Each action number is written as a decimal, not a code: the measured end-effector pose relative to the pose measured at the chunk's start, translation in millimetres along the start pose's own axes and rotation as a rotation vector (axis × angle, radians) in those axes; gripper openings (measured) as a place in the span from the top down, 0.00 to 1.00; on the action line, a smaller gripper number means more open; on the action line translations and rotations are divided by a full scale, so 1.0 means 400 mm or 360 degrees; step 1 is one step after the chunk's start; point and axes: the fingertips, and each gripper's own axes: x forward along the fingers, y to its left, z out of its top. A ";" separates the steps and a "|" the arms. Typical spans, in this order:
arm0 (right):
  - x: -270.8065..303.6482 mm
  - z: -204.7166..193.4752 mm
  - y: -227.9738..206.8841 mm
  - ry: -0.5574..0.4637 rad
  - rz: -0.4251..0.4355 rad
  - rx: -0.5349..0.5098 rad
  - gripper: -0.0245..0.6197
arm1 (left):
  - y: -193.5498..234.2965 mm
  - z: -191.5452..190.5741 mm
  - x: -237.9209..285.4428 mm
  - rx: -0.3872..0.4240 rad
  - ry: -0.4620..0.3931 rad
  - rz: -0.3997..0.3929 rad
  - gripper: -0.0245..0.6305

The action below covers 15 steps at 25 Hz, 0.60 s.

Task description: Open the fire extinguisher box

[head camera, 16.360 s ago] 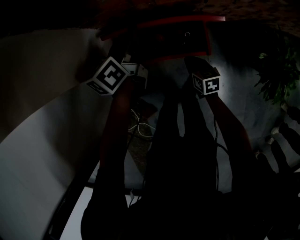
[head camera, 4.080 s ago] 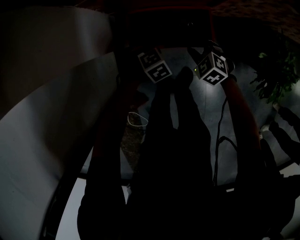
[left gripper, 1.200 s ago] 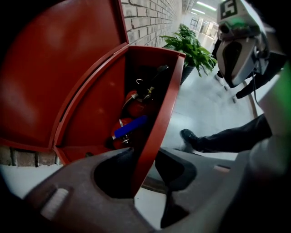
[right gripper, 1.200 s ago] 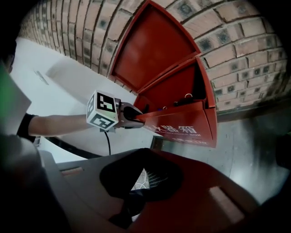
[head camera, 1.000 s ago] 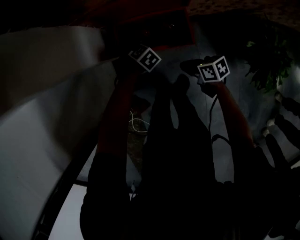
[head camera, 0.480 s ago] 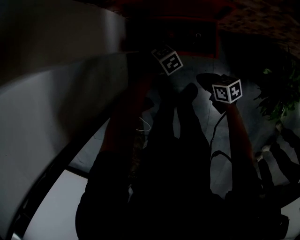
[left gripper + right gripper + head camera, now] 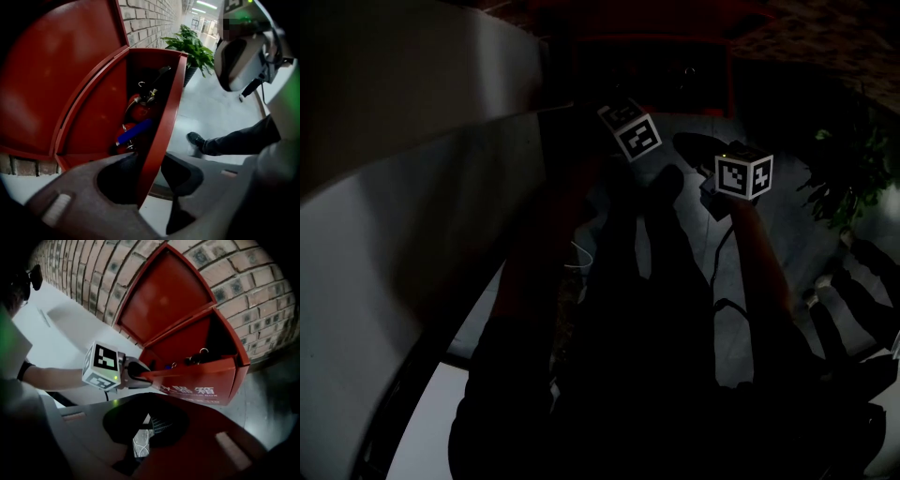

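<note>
The red fire extinguisher box [image 7: 201, 380] stands against a brick wall, its lid [image 7: 164, 301] raised and its front panel [image 7: 159, 108] tilted outward. Red extinguishers [image 7: 140, 110], one with a blue part [image 7: 133, 132], show inside. My left gripper [image 7: 150, 157] has the panel's upper edge between its jaws, which are closing and pressing on both sides. From the right gripper view it [image 7: 136, 371] clamps the panel's top corner. My right gripper [image 7: 151, 399] hangs back from the box, shut and empty. The dark head view shows both marker cubes [image 7: 630, 131] [image 7: 742, 176].
The brick wall [image 7: 262, 282] runs behind the box. A potted plant [image 7: 192, 47] stands to its right down the corridor. A pale curved wall [image 7: 394, 234] rises at the left. My own shoe [image 7: 196, 139] rests on the grey floor close to the box.
Over the last second both marker cubes keep roughly the same places near the box while the head view shifts. Four seconds ago the right gripper was closer to the left one.
</note>
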 end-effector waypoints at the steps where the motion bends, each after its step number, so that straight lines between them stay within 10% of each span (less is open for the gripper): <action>1: -0.001 0.005 0.002 -0.0020 -0.0017 0.0009 0.96 | -0.003 -0.001 0.000 0.0006 -0.0007 -0.0016 0.72; 15: -0.023 -0.013 0.004 -0.0052 -0.0156 -0.0124 0.96 | 0.008 0.007 0.009 0.0062 -0.0059 0.0036 0.72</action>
